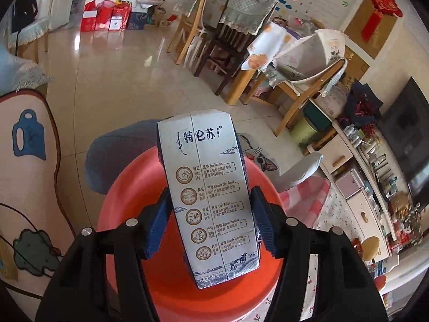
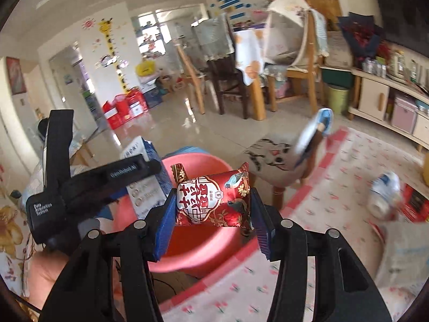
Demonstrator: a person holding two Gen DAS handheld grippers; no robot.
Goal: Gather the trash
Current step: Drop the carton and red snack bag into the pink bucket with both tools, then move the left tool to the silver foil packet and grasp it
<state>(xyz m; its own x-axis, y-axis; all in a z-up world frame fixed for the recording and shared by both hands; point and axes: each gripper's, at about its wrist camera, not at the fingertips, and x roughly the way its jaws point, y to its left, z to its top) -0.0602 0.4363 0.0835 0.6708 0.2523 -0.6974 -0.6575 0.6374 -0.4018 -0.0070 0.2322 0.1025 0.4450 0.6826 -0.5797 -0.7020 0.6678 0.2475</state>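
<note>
Currently my left gripper point(image 1: 210, 221) clamps the light, crushable milk carton point(image 1: 211, 196) mid-body; my right gripper point(image 2: 211, 221) pinches the soft snack packet point(image 2: 213, 198), basin point(image 2: 198, 241) at six o'clock.

Matt paper carton point(image 1: 211, 196), glossy foil packet point(image 2: 213, 198), smooth plastic basin point(image 1: 139, 187).

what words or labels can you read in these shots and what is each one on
"特仑苏": top of the tall white and blue milk carton held in the left hand-held gripper.
"Pure Nutrition": beside the carton's top round icon; the other small print is too small to read.
"Data Acquisition System": black body of the left hand-held gripper, in the right wrist view.
The large white characters on the red foil snack packet in the right hand-held gripper lie sideways: unreadable.
</note>
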